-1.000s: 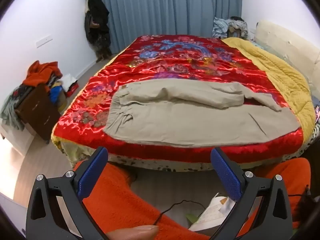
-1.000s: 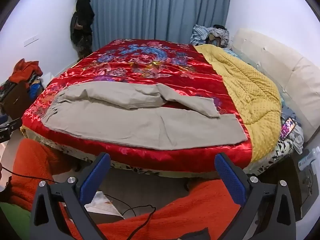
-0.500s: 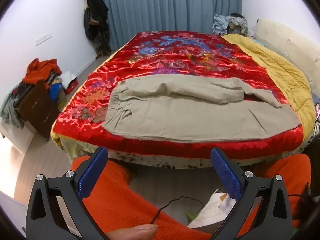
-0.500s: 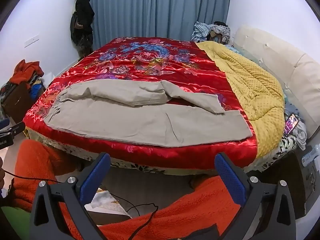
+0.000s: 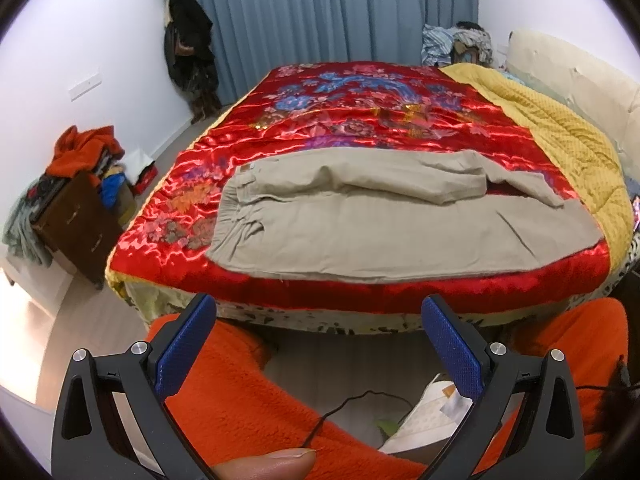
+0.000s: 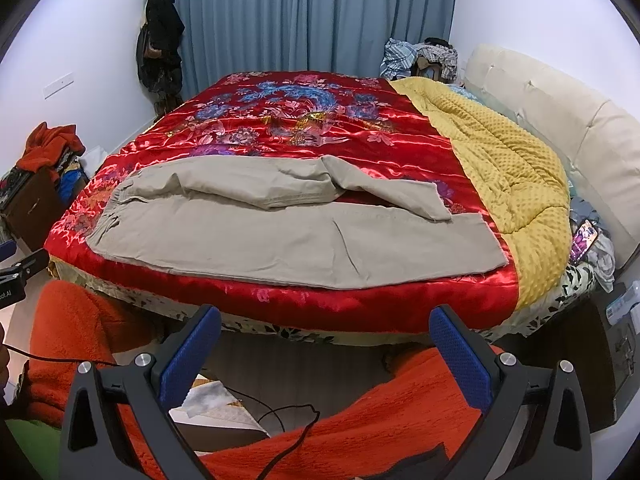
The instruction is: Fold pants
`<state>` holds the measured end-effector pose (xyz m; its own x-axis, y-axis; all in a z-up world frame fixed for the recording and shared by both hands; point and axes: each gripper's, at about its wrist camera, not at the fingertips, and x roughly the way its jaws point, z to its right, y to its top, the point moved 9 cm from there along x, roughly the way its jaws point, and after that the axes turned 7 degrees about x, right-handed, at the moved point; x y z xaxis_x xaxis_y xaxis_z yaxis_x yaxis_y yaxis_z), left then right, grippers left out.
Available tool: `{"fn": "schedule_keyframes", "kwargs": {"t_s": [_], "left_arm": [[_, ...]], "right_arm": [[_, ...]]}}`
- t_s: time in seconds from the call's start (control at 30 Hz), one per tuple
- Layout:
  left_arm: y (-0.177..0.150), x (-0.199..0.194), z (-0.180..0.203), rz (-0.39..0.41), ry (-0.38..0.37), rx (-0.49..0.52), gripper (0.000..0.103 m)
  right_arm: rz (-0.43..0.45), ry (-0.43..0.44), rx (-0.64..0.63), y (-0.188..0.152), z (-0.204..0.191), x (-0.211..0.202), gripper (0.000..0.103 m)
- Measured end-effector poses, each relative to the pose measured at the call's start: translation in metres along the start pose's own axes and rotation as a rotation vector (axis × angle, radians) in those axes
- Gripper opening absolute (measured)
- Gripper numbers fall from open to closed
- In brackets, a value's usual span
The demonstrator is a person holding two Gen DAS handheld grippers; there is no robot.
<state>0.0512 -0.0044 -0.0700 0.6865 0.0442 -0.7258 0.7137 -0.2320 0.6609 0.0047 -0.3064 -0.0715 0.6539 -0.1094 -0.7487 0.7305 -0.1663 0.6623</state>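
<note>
Since a second ago both views have drawn a little closer to the bed (image 5: pixel 248 312), so the pants (image 5: pixel 400 236) fill more of each picture; the garment itself lies as it did, with no new crease or fold. Both tools remain as they were, wide apart and holding nothing.

The left tool (image 5: pixel 318 344) hangs short of the bed's near edge, its blue pads spread, with orange-clad legs (image 5: pixel 248 392) below it and a thumb tip (image 5: pixel 264 466) at 6 o'clock in the left wrist view. The right tool (image 6: pixel 324 350) is likewise spread and empty, also short of the bed edge.

The pants are beige and lie flat across the near part of the red satin quilt (image 6: pixel 304 128), close to the bed's front edge. The elastic waistband (image 5: pixel 234 216) is at 9 o'clock, the leg hems at 3 o'clock. The nearer leg is spread smooth; the farther leg (image 6: pixel 280 188) is rumpled and partly doubled over, its hem lapping onto the nearer one, with a sliver of red showing between them.

A yellow blanket (image 6: pixel 504 160) covers the bed's 3 o'clock side. At 9 o'clock a brown cabinet (image 5: pixel 76 228) carries a heap of clothes (image 5: pixel 84 152); what else it holds cannot be told.
</note>
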Motion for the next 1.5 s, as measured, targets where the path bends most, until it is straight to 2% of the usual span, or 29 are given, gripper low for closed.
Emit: {"fn": "schedule_keyframes", "kwargs": {"t_s": [0.47, 0.63, 1.03, 1.5], "left_arm": [[-0.001, -0.001, 0.002, 0.000, 0.002, 0.011, 0.102], [-0.002, -0.001, 0.003, -0.002, 0.004, 0.012, 0.102], [-0.003, -0.001, 0.004, -0.003, 0.005, 0.012, 0.102], [-0.005, 0.000, 0.005, -0.001, -0.001, 0.015, 0.102]], "right_arm": [[0.019, -0.015, 0.019, 0.000, 0.004, -0.002, 0.103], [0.021, -0.053, 0.017, 0.000, 0.008, 0.001, 0.103], [0.027, -0.074, 0.015, -0.003, 0.007, 0.002, 0.103], [0.024, -0.072, -0.005, -0.003, 0.001, 0.001, 0.103]]}}
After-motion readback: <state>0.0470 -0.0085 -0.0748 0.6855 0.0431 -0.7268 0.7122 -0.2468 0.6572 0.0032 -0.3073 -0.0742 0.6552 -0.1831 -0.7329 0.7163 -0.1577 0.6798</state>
